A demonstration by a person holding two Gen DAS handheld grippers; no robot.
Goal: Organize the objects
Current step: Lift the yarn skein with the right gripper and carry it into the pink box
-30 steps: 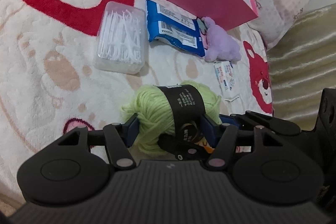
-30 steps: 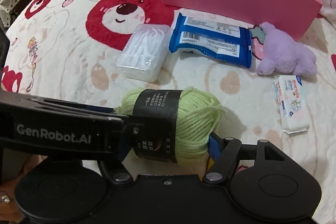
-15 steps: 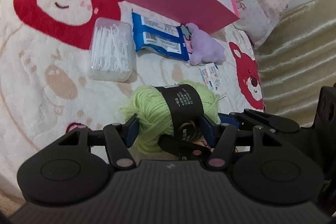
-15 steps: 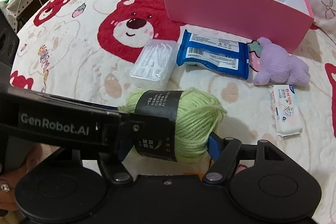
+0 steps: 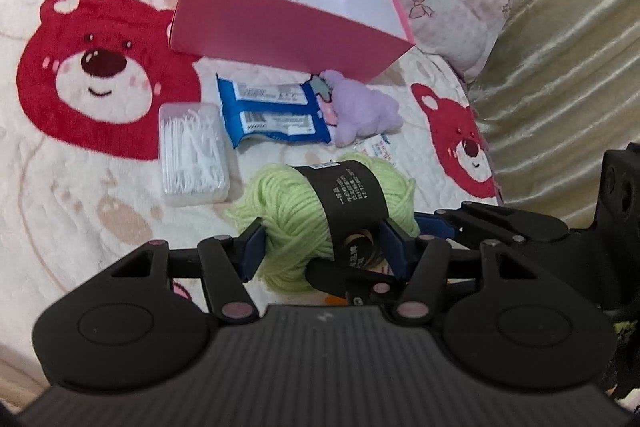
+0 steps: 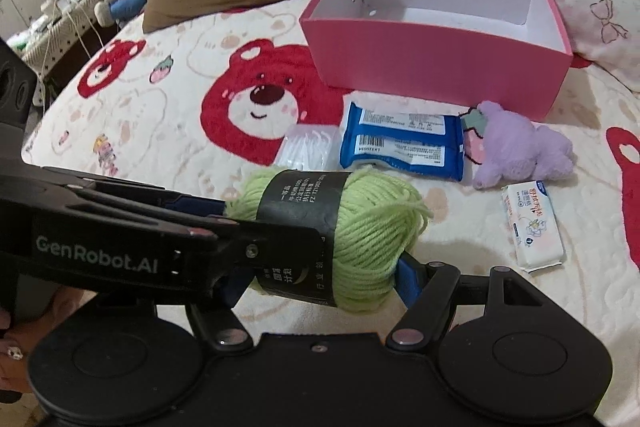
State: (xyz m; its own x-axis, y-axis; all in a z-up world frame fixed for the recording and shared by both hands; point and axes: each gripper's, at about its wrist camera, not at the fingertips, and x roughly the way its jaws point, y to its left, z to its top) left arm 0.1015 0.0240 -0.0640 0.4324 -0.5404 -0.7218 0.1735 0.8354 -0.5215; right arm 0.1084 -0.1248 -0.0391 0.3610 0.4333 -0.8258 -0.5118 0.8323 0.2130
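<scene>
Yarn: light-green skein of wool yarn with a black paper band (image 5: 320, 211) (image 6: 348, 231), held clear of the bedspread in front of both cameras, lying crosswise with the band around its middle.
Left gripper: black two-finger tool with blue pads (image 5: 322, 247) (image 6: 224, 223); its pads press the skein from both sides near the band, so it is clamped on the yarn. In the right wrist view it reaches in from the left edge.
Right gripper: black two-finger tool with blue pads (image 6: 320, 279); one pad presses the skein's right end, the other sits behind the left gripper's finger, and it too grips the yarn.
Box: open pink cardboard box with white inside (image 5: 280, 27) (image 6: 440, 67), standing beyond the yarn, well apart from it.
Wipes: blue plastic pack with white labels (image 5: 276, 115) (image 6: 400, 143), flat on the bedspread just before the box.
Floss picks: clear plastic case of white picks (image 5: 192, 155) (image 6: 308, 147), beside the wipes on their left.
Plush: small lilac soft toy (image 5: 364, 111) (image 6: 516, 147), touching the wipes' right end.
Tissues: small white packet with blue print (image 6: 532, 223) (image 5: 376, 147), near the plush, partly hidden by the yarn in the left wrist view.
Bedspread: cream fleece with red bear faces (image 5: 100, 79) (image 6: 160, 115), under everything.
</scene>
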